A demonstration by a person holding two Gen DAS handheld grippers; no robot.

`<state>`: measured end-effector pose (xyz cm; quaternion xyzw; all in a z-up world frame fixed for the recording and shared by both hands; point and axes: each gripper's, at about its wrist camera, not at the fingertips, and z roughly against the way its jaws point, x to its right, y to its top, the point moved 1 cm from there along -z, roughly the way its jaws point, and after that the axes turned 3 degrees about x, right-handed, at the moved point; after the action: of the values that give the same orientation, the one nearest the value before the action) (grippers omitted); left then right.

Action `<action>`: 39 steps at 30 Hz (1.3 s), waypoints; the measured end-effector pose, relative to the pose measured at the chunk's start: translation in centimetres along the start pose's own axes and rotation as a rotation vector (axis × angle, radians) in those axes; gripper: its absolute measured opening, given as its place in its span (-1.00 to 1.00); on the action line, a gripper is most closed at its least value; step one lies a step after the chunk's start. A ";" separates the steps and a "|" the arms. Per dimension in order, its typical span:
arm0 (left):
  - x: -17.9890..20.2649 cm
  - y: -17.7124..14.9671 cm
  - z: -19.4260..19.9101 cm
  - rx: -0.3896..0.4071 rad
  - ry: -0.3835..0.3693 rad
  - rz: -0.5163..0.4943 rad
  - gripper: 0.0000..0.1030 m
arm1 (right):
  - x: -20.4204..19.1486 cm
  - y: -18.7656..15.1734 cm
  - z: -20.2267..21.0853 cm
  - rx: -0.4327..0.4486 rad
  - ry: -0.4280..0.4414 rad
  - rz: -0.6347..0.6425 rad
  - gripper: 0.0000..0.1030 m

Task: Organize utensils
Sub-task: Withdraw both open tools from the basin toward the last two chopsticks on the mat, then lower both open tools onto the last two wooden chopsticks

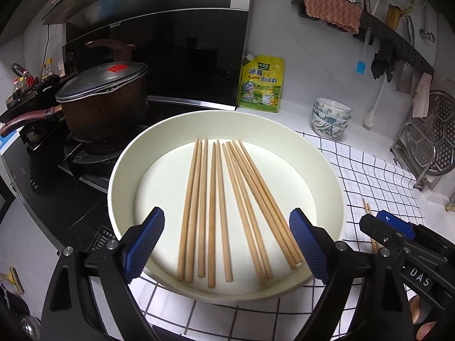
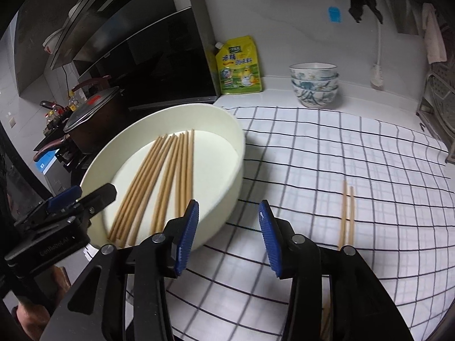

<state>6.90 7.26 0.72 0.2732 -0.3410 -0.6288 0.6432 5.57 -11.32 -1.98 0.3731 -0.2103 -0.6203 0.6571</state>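
Chopsticks (image 1: 224, 210): about ten, lying loose and fanned in a shallow white dish (image 1: 125, 153), tips toward 12 o'clock in the left wrist view. Dish resting on a checked cloth (image 2: 341, 153) over the tabletop, its 9 o'clock edge beside the stove. Separate pair of chopsticks (image 2: 347, 213) lying side by side on the cloth, well apart from the dish, at 3 o'clock of it in the right wrist view.

Left gripper (image 1: 227, 241): jaws spread wide over the near rim of the dish, chopstick ends lying between them, pads touching none. Right gripper (image 2: 229, 236): jaws partly apart, nothing between them, above the cloth just beside the dish wall, the pair at its 2 o'clock.

Beyond the dish at 12 o'clock: yellow pouch (image 1: 261, 83) against the wall; stacked patterned bowls (image 1: 331, 116) at 2 o'clock; lidded pot (image 1: 105, 99) on the stove at 10 o'clock.
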 end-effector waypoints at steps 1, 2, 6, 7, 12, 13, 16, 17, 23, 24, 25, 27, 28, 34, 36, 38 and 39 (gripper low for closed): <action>0.3 -0.1 0.1 0.001 -0.005 -0.002 0.73 | 0.5 -0.3 0.3 0.002 -0.011 0.001 -0.13; 0.5 -0.2 0.2 0.001 -0.009 -0.003 0.74 | 0.9 -0.7 0.6 0.003 -0.021 0.002 -0.10; 1.9 -0.7 0.7 0.000 -0.030 -0.011 0.76 | 2.8 -1.9 1.5 0.002 -0.065 -0.007 -0.04; 2.2 -0.9 0.7 -0.002 -0.034 -0.017 0.78 | 3.5 -2.4 1.6 -0.004 -0.078 -0.014 -0.04; 3.8 -1.7 1.0 0.000 -0.038 -0.035 0.82 | 5.9 -4.4 1.7 -0.033 -0.140 -0.041 -0.04; 4.0 -1.8 1.0 -0.002 -0.042 -0.035 0.82 | 6.3 -4.8 1.7 -0.040 -0.155 -0.038 -0.04; 4.7 -2.1 1.1 -0.009 -0.047 -0.046 0.82 | 7.0 -5.8 1.7 -0.047 -0.182 -0.029 -0.04; 4.8 -2.3 1.2 -0.009 -0.049 -0.048 0.82 | 7.3 -6.1 1.7 -0.047 -0.190 -0.028 -0.04; 6.4 -2.9 1.8 -0.011 -0.075 -0.070 0.83 | 9.7 -7.6 1.3 -0.068 -0.238 -0.074 -0.04; 6.7 -2.9 1.9 -0.011 -0.077 -0.076 0.83 | 9.8 -7.8 1.3 -0.069 -0.245 -0.073 -0.04; 7.0 -3.0 2.0 -0.011 -0.079 -0.082 0.83 | 9.9 -8.1 1.2 -0.071 -0.256 -0.068 -0.04; 7.7 -3.3 2.1 -0.012 -0.086 -0.092 0.83 | 10.2 -8.4 1.1 -0.069 -0.269 -0.066 -0.04; 7.9 -3.4 2.2 -0.014 -0.091 -0.095 0.83 | 10.4 -8.6 1.0 -0.070 -0.276 -0.068 -0.04; 10.1 -4.5 2.2 -0.036 -0.124 -0.136 0.83 | 11.2 -9.1 0.6 -0.072 -0.296 -0.064 -0.04; 10.8 -4.8 2.0 -0.047 -0.132 -0.154 0.83 | 11.1 -9.1 0.5 -0.073 -0.306 -0.049 -0.04; 11.3 -5.2 1.9 -0.055 -0.136 -0.165 0.83 | 10.9 -9.3 0.2 -0.077 -0.312 -0.027 -0.06; 11.6 -5.4 1.8 -0.060 -0.138 -0.171 0.83 | 10.9 -9.3 0.1 -0.079 -0.311 -0.020 -0.16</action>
<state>1.90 -4.46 -1.25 0.2380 -0.3411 -0.7085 0.5702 0.90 -21.46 -10.88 0.2484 -0.2813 -0.6849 0.6246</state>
